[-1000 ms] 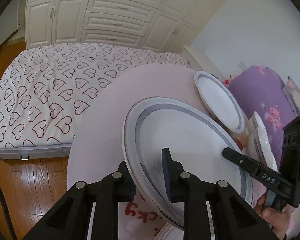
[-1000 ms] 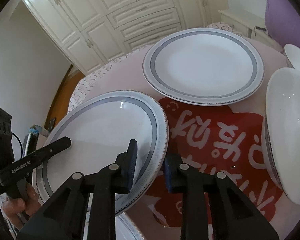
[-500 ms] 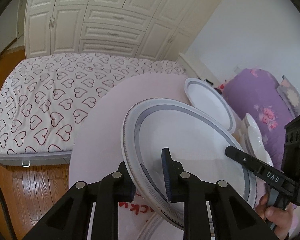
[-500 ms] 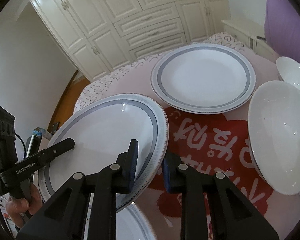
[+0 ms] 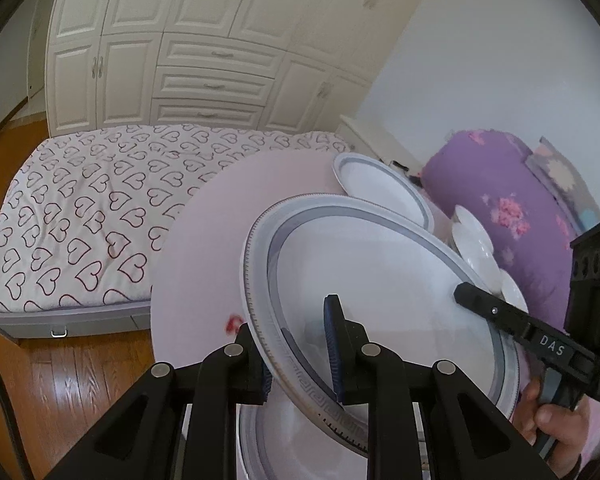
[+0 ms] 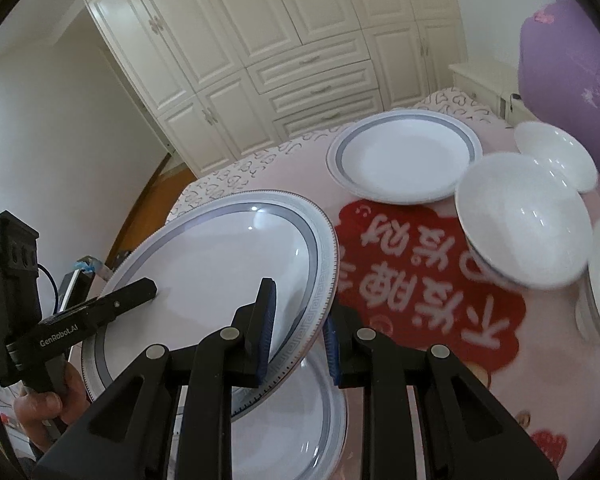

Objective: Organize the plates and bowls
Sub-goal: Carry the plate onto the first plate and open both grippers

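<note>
On my left, the left gripper (image 5: 300, 344) is closed on the near rim of the white grey-banded plate (image 5: 380, 280), which is lifted and tilted above a second matching plate (image 6: 300, 420) on the pink round tabletop (image 5: 220, 208). My right gripper (image 6: 298, 320) pinches the same plate's opposite rim. I count three grey-banded plates, the third (image 6: 404, 156) lying farther back, and further right three white bowls (image 6: 524, 216), possibly more.
</note>
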A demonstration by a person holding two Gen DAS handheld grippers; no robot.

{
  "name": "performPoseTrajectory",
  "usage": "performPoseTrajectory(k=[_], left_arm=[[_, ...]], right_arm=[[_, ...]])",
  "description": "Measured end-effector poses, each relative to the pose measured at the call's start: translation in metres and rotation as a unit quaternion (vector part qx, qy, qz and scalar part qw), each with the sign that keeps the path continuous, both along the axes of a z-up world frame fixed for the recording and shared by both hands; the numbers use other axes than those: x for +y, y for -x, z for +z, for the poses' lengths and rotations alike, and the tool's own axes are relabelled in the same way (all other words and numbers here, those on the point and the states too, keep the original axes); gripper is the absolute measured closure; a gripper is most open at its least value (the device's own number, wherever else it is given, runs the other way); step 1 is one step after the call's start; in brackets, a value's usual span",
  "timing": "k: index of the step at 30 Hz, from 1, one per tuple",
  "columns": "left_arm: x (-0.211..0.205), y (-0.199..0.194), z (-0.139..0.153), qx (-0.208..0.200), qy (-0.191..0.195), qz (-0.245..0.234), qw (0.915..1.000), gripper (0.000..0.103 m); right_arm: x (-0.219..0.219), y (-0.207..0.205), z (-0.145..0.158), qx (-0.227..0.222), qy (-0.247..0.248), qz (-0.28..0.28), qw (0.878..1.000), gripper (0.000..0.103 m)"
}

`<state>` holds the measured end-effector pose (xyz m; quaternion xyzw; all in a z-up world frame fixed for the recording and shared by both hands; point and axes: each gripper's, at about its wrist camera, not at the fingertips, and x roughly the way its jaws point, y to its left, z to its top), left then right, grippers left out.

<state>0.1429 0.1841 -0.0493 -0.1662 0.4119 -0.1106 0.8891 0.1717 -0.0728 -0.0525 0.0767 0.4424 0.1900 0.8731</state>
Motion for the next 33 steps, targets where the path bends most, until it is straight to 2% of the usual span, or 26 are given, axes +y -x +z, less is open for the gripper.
performPoseTrajectory(k=[6,12,19,23,33], left_arm=[[-0.008,0.041,-0.005,0.013,-0.005,-0.004,0.9999,0.085],[-0.014,0.059,-0.011,0.032,-0.002,-0.002,0.9995,0.084],[-0.026,0.059,-0.018,0.036,-0.027,0.002,0.999,0.082],[-0.033,0.057,-0.017,0.026,-0.038,0.003,0.999,0.081],[-0.026,0.06,-0.033,0.02,-0.013,-0.003,0.9997,0.08]], right_arm=[[-0.003,0.029,-0.008,0.006,0.0,-0.002,1.0,0.08],[-0.003,0.05,-0.019,0.013,0.015,0.004,1.0,0.078],[0.0,0.057,-0.037,0.026,0.025,0.008,0.999,0.077],[0.0,0.059,-0.041,0.021,0.037,0.006,0.999,0.076],[0.01,0.07,-0.038,-0.008,0.092,0.014,0.996,0.067]])
